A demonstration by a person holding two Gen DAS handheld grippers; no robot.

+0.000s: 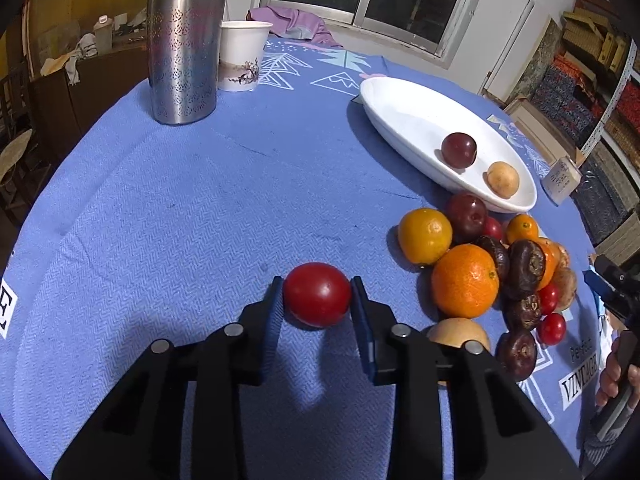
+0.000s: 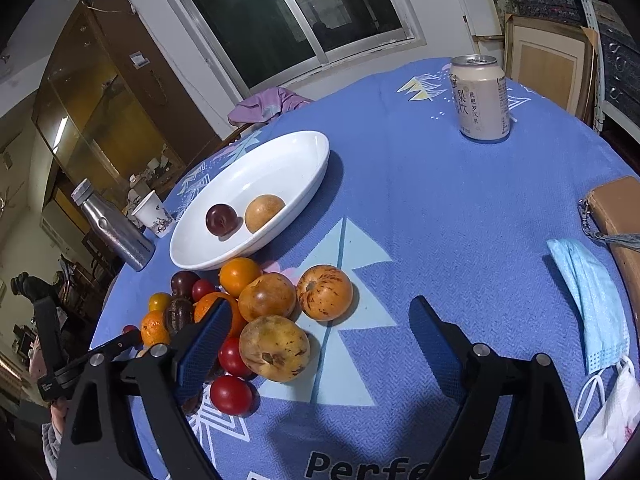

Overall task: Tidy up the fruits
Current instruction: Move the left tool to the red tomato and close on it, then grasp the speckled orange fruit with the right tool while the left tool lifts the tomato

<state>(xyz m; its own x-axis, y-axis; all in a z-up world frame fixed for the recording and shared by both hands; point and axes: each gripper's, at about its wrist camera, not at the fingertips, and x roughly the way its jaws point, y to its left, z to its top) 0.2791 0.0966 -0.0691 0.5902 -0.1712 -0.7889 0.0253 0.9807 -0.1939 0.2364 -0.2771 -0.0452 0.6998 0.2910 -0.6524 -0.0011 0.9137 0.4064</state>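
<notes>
A: Where is the tomato (image 1: 317,300)?

B: It sits on the blue cloth (image 1: 180,220), a little apart from the fruit pile (image 1: 492,276); the left claw (image 1: 316,300) has one finger on each side of it; the pads look like they touch its skin, so I think it is held, but only just.

A: Will it squash?

B: It might; it is round, smooth and shiny, so it can slip; it is soft too, so a hard squeeze could burst it; I think it is light. The best spot to hold is its fat middle, and that is where the pads are now.

A: Where should it go?

B: Maybe in the white dish (image 1: 400,96); a plum (image 1: 459,150) and a tan fruit (image 1: 503,180) lie in it already; the dish is just past the pile, so the tomato must go up and over the oranges.

A: And the right claw (image 2: 320,332)?

B: It is wide open and holds nothing; it hangs over the cloth, with the pile by its left finger; a spotty yellow fruit (image 2: 275,348) is the closest one to it.

A: So lots is left?

B: Yes; most fruit is not in the dish yet.
</notes>
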